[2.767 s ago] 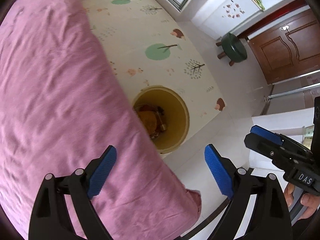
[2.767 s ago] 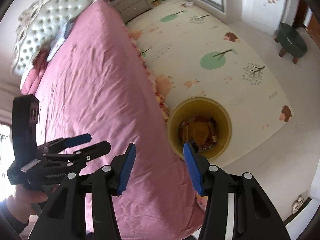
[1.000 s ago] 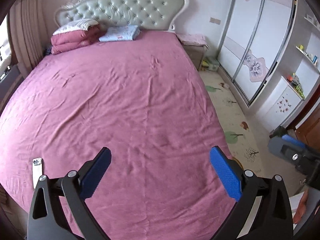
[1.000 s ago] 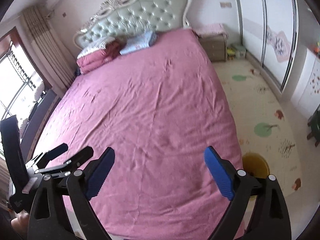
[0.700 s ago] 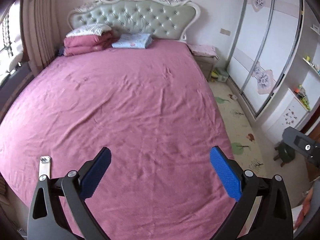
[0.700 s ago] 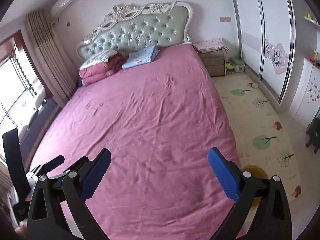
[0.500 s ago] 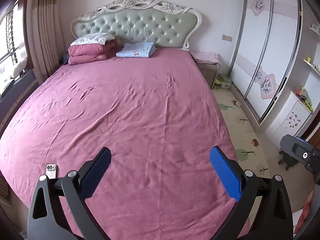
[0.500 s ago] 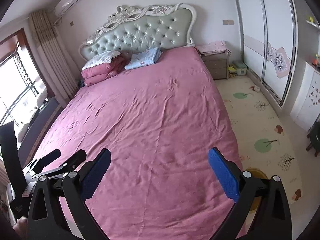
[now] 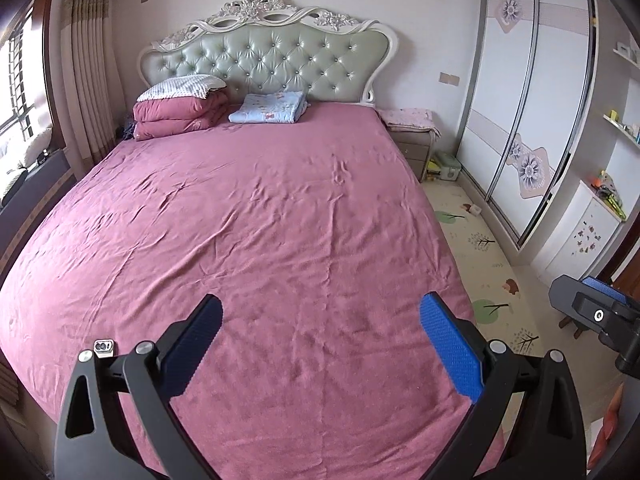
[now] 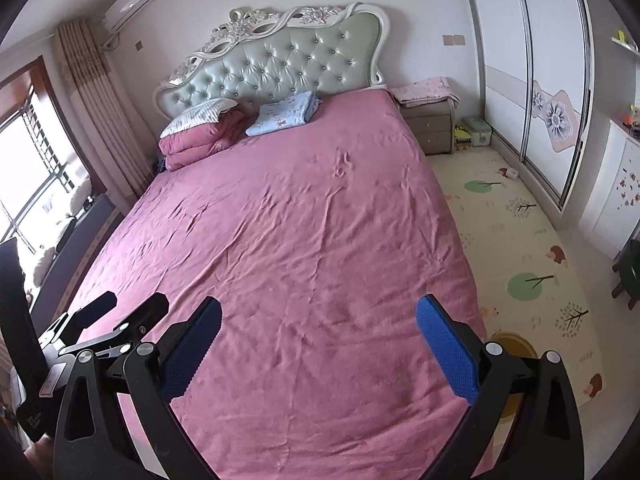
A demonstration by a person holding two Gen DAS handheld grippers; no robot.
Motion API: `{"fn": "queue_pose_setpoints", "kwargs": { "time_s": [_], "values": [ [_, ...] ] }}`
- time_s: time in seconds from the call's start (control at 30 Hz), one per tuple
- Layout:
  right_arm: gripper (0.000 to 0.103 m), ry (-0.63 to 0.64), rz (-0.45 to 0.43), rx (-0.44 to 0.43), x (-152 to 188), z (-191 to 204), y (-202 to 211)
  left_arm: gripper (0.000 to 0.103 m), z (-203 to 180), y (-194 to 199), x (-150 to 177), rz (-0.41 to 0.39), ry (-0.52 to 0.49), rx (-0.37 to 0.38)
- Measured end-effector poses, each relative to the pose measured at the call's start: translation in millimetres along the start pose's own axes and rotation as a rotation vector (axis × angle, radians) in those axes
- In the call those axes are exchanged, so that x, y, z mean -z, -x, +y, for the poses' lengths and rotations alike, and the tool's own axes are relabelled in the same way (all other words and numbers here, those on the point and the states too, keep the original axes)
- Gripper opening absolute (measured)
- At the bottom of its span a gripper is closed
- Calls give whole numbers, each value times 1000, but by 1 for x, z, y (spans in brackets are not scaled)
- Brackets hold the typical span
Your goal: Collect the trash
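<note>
- Both views have swung up off the floor since the earlier frames: back then you were looking down into the yellow bin, and now the whole bed (image 9: 280, 240) fills the picture, headboard (image 9: 268, 60) and all.
- Your right tongs (image 10: 318, 346) have just been opening, and they stand spread wide over the pink cover with nothing between the blue pads (image 10: 448, 350).
- Your left tongs (image 9: 320, 344) are spread just as wide, empty too, hovering over the foot of the bed.
- From the right view, the left tongs show at the lower left edge; from the left view, the right tongs (image 9: 596, 312) peek in at the far right.
- That yellow bin (image 10: 514, 342) is on the patterned floor mat (image 10: 520, 216) just beside the bed's right edge, mostly hidden behind your right tongs' finger; what lies in it you cannot see from here.
- A small silvery thing (image 9: 103, 347) lies on the cover near the bed's left edge, just beside your left tongs' left finger; too small to tell what it is.
- Up by the headboard sit folded pink quilts (image 9: 178, 116) with a white pillow on top, and a folded blue blanket (image 9: 268, 108) beside them.
- A nightstand (image 10: 434, 126) stands right of the bed, and the sliding wardrobe (image 9: 524, 120) lines the right wall.
</note>
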State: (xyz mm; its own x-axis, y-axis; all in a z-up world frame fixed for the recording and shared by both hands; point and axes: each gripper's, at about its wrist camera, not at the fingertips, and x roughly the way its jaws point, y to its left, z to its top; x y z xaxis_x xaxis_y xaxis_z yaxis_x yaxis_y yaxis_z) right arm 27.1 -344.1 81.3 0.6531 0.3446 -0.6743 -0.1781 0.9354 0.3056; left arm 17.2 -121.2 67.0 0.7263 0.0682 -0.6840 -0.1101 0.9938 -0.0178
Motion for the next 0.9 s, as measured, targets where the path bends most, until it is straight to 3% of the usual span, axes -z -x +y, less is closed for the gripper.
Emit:
{"fn": "queue_pose_setpoints", "kwargs": {
  "time_s": [0.9],
  "values": [
    [94, -30, 23, 10, -4, -12, -7, 99, 10, -20, -4, 58, 52, -2]
  ]
}}
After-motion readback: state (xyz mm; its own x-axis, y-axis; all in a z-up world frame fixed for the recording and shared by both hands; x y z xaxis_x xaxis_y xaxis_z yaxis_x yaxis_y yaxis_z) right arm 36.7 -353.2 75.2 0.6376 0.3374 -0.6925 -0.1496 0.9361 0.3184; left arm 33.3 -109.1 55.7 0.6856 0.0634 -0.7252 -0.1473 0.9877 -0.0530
